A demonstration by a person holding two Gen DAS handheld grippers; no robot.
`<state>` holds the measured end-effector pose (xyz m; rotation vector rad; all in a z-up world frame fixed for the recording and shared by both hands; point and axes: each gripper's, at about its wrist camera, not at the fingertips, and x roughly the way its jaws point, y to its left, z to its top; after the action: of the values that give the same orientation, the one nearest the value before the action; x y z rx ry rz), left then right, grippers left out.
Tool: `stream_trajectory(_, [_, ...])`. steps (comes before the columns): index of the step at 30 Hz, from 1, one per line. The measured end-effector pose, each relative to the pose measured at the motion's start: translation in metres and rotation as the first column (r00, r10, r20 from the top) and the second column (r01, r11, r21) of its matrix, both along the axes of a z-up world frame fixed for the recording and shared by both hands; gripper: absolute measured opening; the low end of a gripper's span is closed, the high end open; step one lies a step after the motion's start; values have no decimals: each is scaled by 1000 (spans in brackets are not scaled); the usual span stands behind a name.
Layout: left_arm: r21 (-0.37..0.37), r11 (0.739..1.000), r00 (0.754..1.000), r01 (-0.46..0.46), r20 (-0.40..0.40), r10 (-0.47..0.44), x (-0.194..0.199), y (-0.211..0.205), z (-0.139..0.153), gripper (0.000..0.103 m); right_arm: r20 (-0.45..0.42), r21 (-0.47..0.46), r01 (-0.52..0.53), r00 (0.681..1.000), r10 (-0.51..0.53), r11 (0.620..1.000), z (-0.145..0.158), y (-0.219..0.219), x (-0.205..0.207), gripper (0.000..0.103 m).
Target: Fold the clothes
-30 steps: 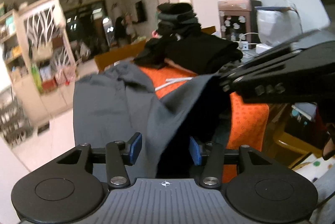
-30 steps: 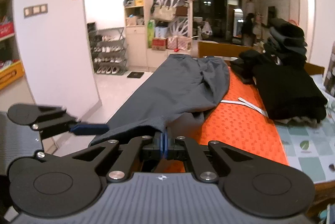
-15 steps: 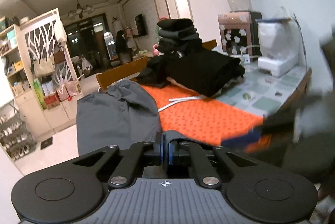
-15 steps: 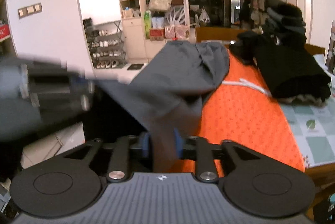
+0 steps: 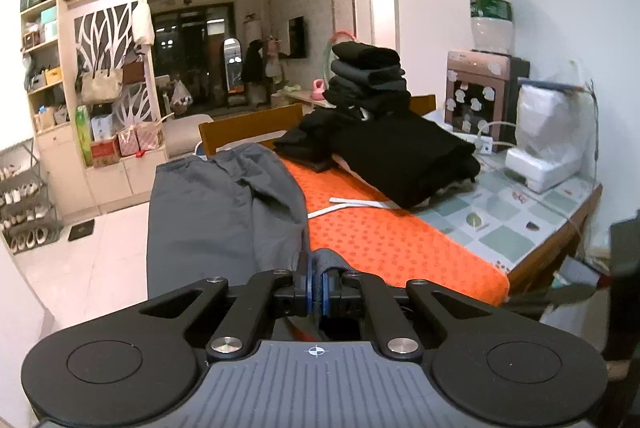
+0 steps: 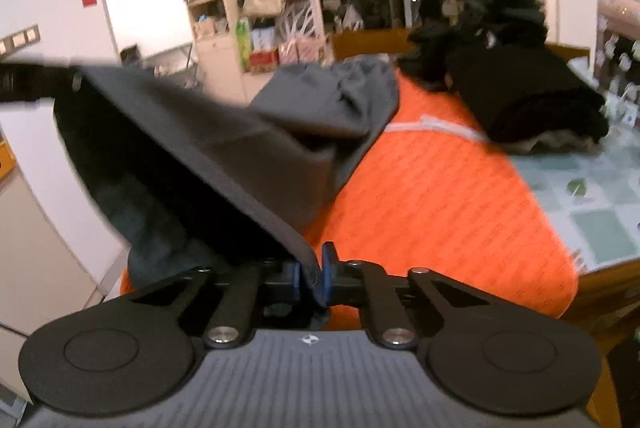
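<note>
Trousers [image 5: 224, 212] lie unfolded along the orange cloth [image 5: 392, 240] on the table [image 5: 520, 212], left of centre in frame. My left claw [image 5: 316, 288] pinches their near hem; my right claw [image 6: 316, 278] is closing on another hem edge already between its pads. Folded dark clothes [image 5: 368, 76] stack behind. Folding has barely begun. No writing is legible.

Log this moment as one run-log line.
left gripper: shut on grey trousers hem | right gripper: closing on trousers | orange cloth: underneath | folded black pile: apart
</note>
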<state>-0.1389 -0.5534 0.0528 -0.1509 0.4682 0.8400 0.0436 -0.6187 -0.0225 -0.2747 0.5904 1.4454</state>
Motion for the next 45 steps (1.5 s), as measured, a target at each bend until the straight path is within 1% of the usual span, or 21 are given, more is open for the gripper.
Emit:
stream_trajectory(3, [-5, 1000, 1000, 26, 16, -26, 4, -5, 4, 7, 49, 73, 45, 998, -49, 996, 31, -11, 19, 6])
stream_trajectory(5, [-11, 998, 998, 62, 25, -62, 9, -11, 5, 7, 88, 128, 73, 993, -84, 989, 54, -20, 32, 6])
stream_trajectory(7, [-17, 993, 993, 117, 38, -116, 19, -19, 4, 8, 136, 174, 93, 984, -117, 980, 76, -27, 45, 7])
stream_trajectory(10, [-35, 975, 975, 220, 53, -218, 39, -29, 0, 9, 195, 211, 124, 967, -167, 970, 99, -33, 63, 7])
stream_trajectory(12, [-57, 957, 958, 285, 47, -282, 50, -32, -5, 13, 229, 214, 151, 953, -200, 965, 105, -37, 75, 6])
stream_trajectory(15, [-120, 927, 935, 355, 43, -352, 60, -31, -18, 15, 247, 169, 192, 941, -230, 967, 93, -45, 95, 6])
stream_trajectory(16, [-138, 922, 933, 361, 41, -358, 62, -30, -22, 20, 250, 144, 203, 940, -234, 969, 86, -47, 100, 6])
stream_trajectory(18, [-168, 917, 932, 361, 36, -361, 62, -26, -31, 22, 262, 85, 220, 936, -235, 972, 68, -55, 109, 6])
stream_trajectory(20, [-182, 919, 936, 348, 25, -350, 59, -21, -39, 22, 261, 28, 237, 936, -236, 971, 48, -59, 116, 6])
stream_trajectory(22, [-199, 924, 943, 326, 9, -331, 55, -17, -47, 23, 243, -5, 248, 940, -240, 969, 35, -62, 120, 6])
stream_trajectory(24, [-220, 926, 950, 306, 0, -313, 54, -14, -54, 28, 222, -23, 247, 946, -236, 969, 29, -62, 120, 6])
stream_trajectory(25, [-228, 927, 951, 300, -3, -308, 53, -12, -56, 34, 217, -22, 242, 948, -232, 970, 29, -63, 120, 6])
stream_trajectory(26, [-231, 926, 951, 298, -6, -308, 53, -12, -59, 40, 214, -18, 235, 950, -226, 972, 30, -65, 118, 6])
stream_trajectory(28, [-233, 924, 949, 304, -10, -315, 55, -15, -63, 46, 213, -3, 213, 955, -208, 977, 37, -65, 112, 6])
stream_trajectory(31, [-231, 921, 946, 313, -9, -323, 60, -20, -66, 47, 217, 17, 175, 960, -174, 984, 51, -64, 105, 6])
stream_trajectory(35, [-226, 928, 953, 297, 8, -303, 59, -20, -66, 49, 237, 17, 149, 960, -149, 989, 67, -65, 95, 6])
stream_trajectory(37, [-225, 933, 959, 279, 13, -283, 56, -18, -66, 50, 248, -22, 155, 958, -144, 988, 61, -67, 95, 6])
stream_trajectory(39, [-226, 940, 965, 257, 14, -260, 52, -14, -64, 51, 256, -104, 154, 959, -123, 983, 48, -71, 98, 7])
stream_trajectory(40, [-227, 943, 969, 244, 14, -247, 49, -12, -64, 51, 260, -146, 155, 959, -113, 977, 40, -73, 99, 9])
stream_trajectory(41, [-227, 946, 972, 231, 11, -234, 45, -10, -64, 51, 259, -181, 154, 960, -104, 971, 34, -76, 100, 13])
stream_trajectory(45, [-227, 958, 983, 177, -5, -182, 30, 2, -64, 52, 223, -262, 123, 973, -64, 957, 21, -89, 102, 18])
